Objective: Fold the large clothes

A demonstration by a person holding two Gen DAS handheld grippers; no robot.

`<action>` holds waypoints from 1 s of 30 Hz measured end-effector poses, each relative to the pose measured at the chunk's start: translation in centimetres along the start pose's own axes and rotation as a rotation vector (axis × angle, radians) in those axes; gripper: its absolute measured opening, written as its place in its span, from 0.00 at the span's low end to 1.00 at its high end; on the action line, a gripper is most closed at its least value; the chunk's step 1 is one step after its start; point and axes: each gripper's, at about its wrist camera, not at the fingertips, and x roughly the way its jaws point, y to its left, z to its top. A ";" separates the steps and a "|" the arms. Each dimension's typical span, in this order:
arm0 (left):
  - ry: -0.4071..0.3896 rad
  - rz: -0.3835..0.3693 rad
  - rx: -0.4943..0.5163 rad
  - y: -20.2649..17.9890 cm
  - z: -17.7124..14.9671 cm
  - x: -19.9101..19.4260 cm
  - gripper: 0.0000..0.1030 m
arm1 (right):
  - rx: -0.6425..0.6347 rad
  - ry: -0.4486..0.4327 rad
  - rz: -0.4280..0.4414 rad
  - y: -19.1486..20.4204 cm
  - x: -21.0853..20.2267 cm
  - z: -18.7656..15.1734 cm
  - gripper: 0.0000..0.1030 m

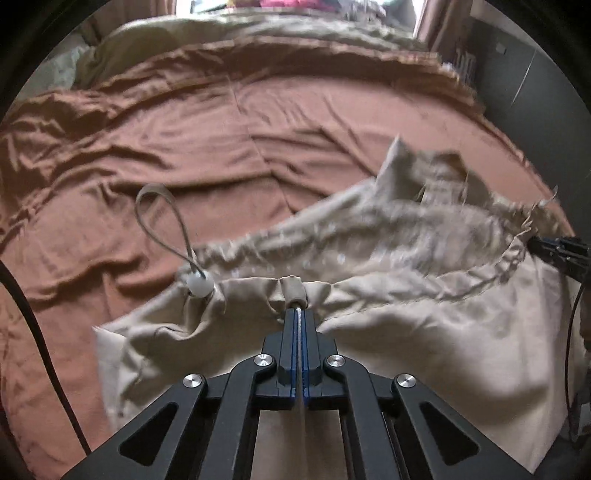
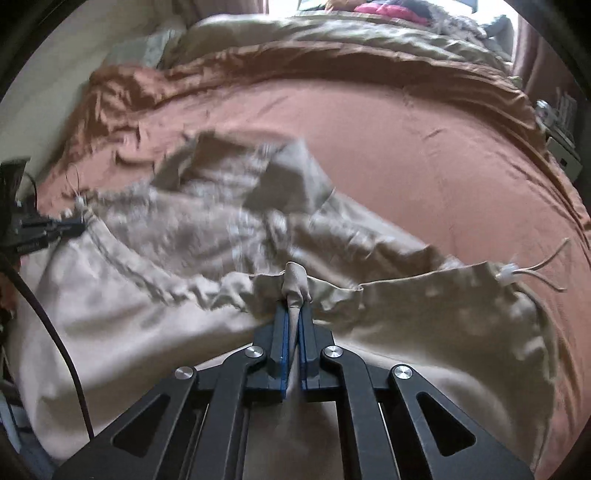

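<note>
A large beige garment with a gathered drawstring hem hangs between my two grippers over a bed. My left gripper is shut on a pinch of the hem, beside a white cord stopper and a cord loop. My right gripper is shut on another pinch of the same hem, with a second stopper to its right. Each gripper shows in the other's view: the right gripper at the right edge, the left gripper at the left edge. The far cloth is motion-blurred.
A rust-brown bedspread covers the bed under the garment, with a beige duvet bunched at the far end. Pink and dark items lie beyond it. A black cable hangs at the left. Furniture stands at the bed's right.
</note>
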 end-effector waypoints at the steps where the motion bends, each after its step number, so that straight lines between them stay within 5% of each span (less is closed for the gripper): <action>1: -0.028 -0.005 -0.011 0.2 0.3 -0.8 0.01 | 0.006 -0.019 -0.010 -0.1 -0.4 0.1 0.01; 6: -0.082 0.000 -0.027 0.3 2.0 -1.6 0.01 | 0.035 -0.056 -0.041 0.2 -0.5 0.1 0.01; 18: -0.010 0.007 -0.071 2.0 1.1 5.0 0.01 | 0.073 0.046 -0.066 1.6 6.4 0.1 0.01; 25: 0.008 0.015 -0.088 1.9 1.6 3.1 0.05 | 0.118 0.034 -0.048 1.0 3.5 1.0 0.02; 28: -0.033 0.001 -0.130 2.3 1.1 0.2 0.22 | 0.129 0.030 -0.045 1.1 1.2 1.0 0.09; 29: -0.045 -0.006 -0.137 2.4 0.9 -0.5 0.40 | 0.131 0.024 -0.043 1.3 0.5 0.9 0.16; 30: -0.067 -0.010 -0.145 2.5 0.5 -1.9 0.59 | 0.138 0.013 -0.036 1.5 -0.4 0.7 0.38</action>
